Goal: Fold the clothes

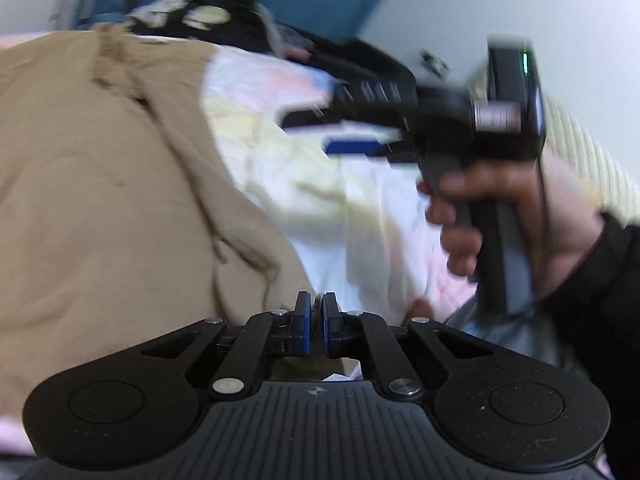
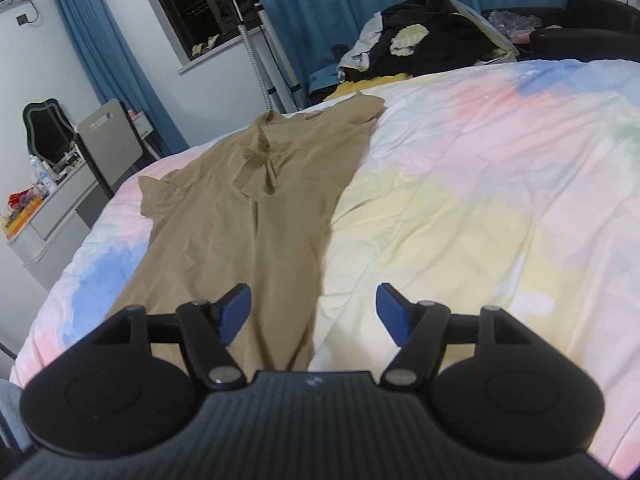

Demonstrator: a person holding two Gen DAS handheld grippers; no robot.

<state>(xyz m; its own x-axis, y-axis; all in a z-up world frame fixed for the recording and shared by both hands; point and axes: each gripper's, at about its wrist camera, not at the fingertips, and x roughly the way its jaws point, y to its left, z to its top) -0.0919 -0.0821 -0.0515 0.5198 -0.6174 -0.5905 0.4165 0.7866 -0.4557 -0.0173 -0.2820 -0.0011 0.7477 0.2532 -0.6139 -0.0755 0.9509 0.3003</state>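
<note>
**Open gripper over a tan garment on the bed**

The right gripper [image 2: 314,312] sits at 6 o'clock, its blue pads spread wide apart and holding nothing. The left pad [image 2: 234,312] lies over the tan garment [image 2: 256,200]; the right pad is over the bedspread [image 2: 480,184]. The garment stretches lengthwise from the gripper toward 12 o'clock, wrinkled near its collar. The pastel bedspread fills the view from 3 to 9 o'clock. A clothes pile [image 2: 424,36] lies at 1 o'clock, against blue curtains [image 2: 320,4]. A dresser [image 2: 52,204] stands at 9 o'clock, beside a grey chair [image 2: 110,140].
</note>
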